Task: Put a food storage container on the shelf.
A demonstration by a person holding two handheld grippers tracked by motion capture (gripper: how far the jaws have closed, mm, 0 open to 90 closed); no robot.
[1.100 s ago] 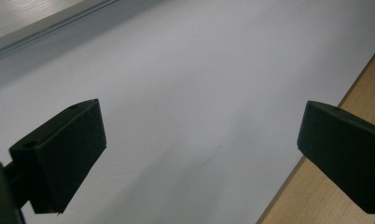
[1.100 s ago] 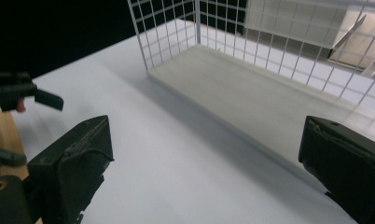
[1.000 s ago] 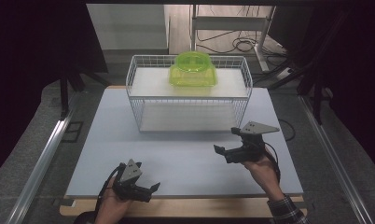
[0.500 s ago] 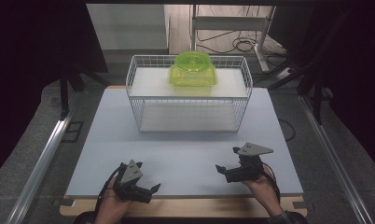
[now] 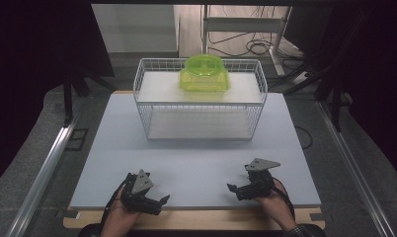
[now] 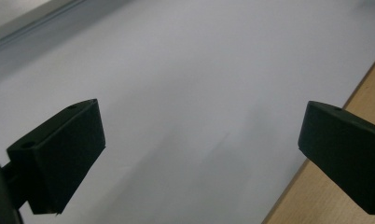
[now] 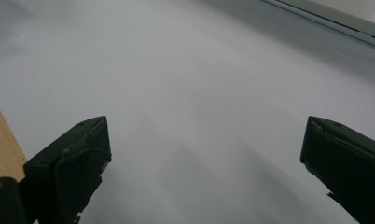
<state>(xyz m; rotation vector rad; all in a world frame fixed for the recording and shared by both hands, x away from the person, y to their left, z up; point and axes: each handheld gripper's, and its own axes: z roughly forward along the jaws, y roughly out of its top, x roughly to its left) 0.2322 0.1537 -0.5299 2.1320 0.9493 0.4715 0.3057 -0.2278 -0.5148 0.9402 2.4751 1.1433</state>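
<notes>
A translucent green plastic container (image 5: 204, 73) sits on the upper shelf of a white wire basket rack (image 5: 142, 89) at the far middle of the table. My left gripper (image 5: 159, 201) rests low at the front left of the white board, held in a hand, jaws wide apart and empty (image 6: 199, 154). At the front right my right gripper (image 5: 234, 190) lies close to the board, also open with nothing between its jaws (image 7: 204, 158). Both grippers are far from the rack.
The white board (image 5: 196, 158) covers the table; a strip of bare wood (image 5: 196, 219) runs along its front edge. Metal rails (image 5: 43, 168) flank both sides. Cables and a frame lie on the floor behind the rack.
My right gripper has drawn back toward the front edge and dropped lower to the board. The left gripper has stayed where it was.
</notes>
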